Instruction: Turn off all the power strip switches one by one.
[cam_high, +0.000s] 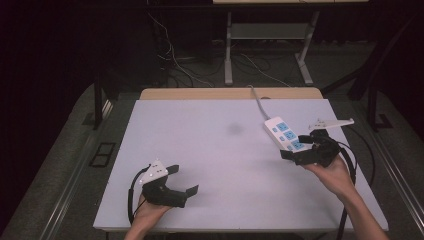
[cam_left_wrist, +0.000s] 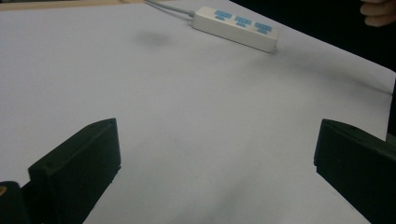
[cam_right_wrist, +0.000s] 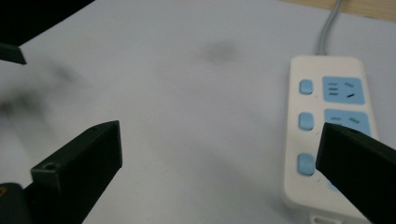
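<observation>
Black jaws of your right gripper stand wide apart with nothing clamped between them. No earlier look is at hand, so only this spread counts. In the right gripper view one jaw hangs over the near end of the power strip, in front of its lowest blue socket, while the other jaw sits over bare table; the pads do not press on the strip. From the high view, your right hand holds that gripper at the right side of the table, its tips at the strip's near end, touching or just above it; which one you cannot tell from here.

White and cream in colour, the power strip lies flat on the pale table, angled, with three blue sockets and three blue buttons along it. Its grey cable runs from the far end toward the table's back edge. A faint dark smudge marks the surface to the left of the strip.

Your left gripper rests near the front left of the table in your left hand, well apart from the strip. Its jaws are spread wide too, holding nothing; in the left gripper view only bare table lies between them, with the power strip far off at the top.
</observation>
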